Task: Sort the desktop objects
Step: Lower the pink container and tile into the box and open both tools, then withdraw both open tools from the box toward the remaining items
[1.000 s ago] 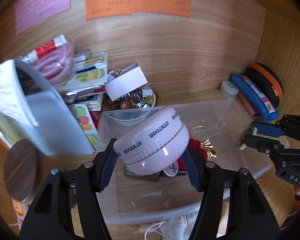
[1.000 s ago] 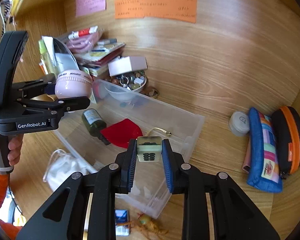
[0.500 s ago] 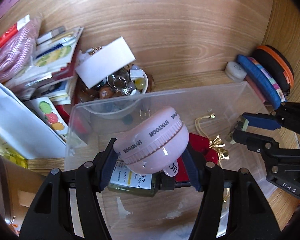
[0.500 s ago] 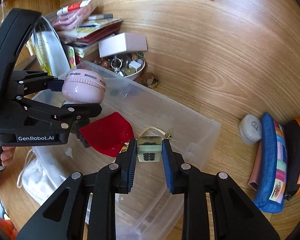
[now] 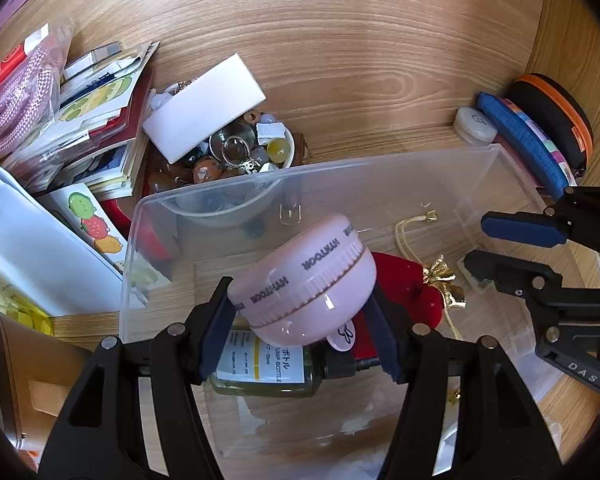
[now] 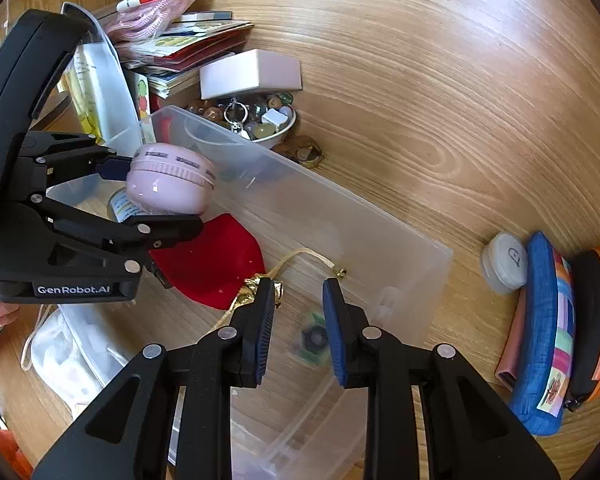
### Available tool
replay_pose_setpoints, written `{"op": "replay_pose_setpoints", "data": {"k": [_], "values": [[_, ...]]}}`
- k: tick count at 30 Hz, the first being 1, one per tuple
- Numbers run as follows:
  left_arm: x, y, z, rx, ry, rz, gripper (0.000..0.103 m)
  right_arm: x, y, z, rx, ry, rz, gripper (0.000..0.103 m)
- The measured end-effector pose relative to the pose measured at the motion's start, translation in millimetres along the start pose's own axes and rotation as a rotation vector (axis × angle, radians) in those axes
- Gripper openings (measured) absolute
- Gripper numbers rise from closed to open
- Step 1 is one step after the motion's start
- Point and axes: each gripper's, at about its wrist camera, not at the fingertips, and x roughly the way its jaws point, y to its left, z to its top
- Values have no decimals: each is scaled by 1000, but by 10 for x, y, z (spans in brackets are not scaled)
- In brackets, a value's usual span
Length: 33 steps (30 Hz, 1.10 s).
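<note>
My left gripper (image 5: 300,320) is shut on a pink round jar (image 5: 304,284) and holds it over the clear plastic bin (image 5: 340,176). The jar also shows in the right wrist view (image 6: 168,184). My right gripper (image 6: 298,316) is open over the bin; a small green item (image 6: 314,336), blurred, is below its fingers inside the bin. The bin also holds a green pump bottle (image 5: 260,372), a red pouch (image 6: 212,268) and a gold cord with a bow (image 5: 440,280).
A bowl of beads and rings (image 5: 240,152) with a white box (image 5: 204,108) on it stands behind the bin. Booklets and packets (image 5: 80,120) pile at left. A blue case (image 6: 548,336), an orange-black case (image 6: 596,320) and a white puck (image 6: 504,264) lie at right. A white drawstring bag (image 6: 68,348) lies nearby.
My right gripper has opened and let go of the small green item, which now lies in the bin. Both grippers have moved lower over the bin.
</note>
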Motion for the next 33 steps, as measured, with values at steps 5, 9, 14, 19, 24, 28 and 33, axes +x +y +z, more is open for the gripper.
{"op": "replay_pose_setpoints", "data": {"k": [5, 9, 14, 19, 24, 28, 33], "values": [[-74, -16, 12, 6, -19, 14, 74, -31, 20, 12, -2, -14, 0, 23], [-228, -38, 19, 18, -56, 24, 86, -114, -1, 6, 7, -36, -5, 30], [-387, -37, 21, 17, -85, 35, 88, -279, -39, -15, 33, -78, -19, 40], [-531, -31, -34, 9, -99, 45, 88, -457, -25, -53, 48, -106, -37, 49], [-722, -29, -115, 2, -120, 62, 90, -628, 49, -102, 38, -139, -59, 59], [-878, -54, -177, -6, -147, 75, 91, -797, 124, -153, 25, -163, -77, 61], [-1028, -53, -267, -20, -167, 88, 91, -971, 216, -232, 19, -185, -87, 65]]}}
